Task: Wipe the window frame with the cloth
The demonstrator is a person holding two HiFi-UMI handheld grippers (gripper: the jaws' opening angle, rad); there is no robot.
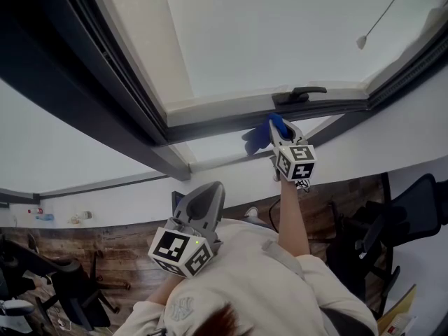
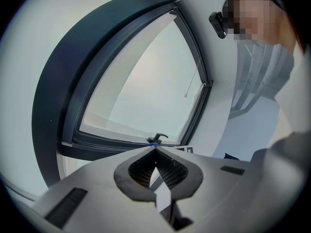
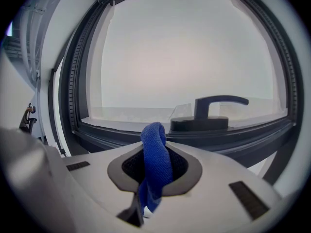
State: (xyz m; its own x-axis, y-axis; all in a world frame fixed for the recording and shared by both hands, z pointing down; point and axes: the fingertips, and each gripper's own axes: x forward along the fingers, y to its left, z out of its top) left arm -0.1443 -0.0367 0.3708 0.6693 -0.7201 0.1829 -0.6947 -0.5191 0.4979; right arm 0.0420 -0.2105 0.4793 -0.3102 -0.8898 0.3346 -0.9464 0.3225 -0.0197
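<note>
The dark window frame [image 1: 210,126] fills the upper part of the head view, with pale glass [image 1: 280,33] inside it. Its lower rail runs across the right gripper view [image 3: 121,132]. The left gripper [image 1: 210,191] hangs low, near the person's chest and well apart from the frame. Its jaws are pressed together at the tips with nothing between them [image 2: 156,148]. The right gripper [image 1: 281,133] is raised on an outstretched arm to the lower rail, just below and left of the black window handle [image 1: 299,94]. Its jaws are clamped on the blue cloth [image 1: 273,127]. In the right gripper view the cloth [image 3: 156,164] stands up from between the jaws as a folded loop. Its top reaches past the tips and overlaps the rail just left of the handle [image 3: 214,111]. A loose end hangs down behind the jaws. Whether the cloth actually presses on the rail cannot be told
</note>
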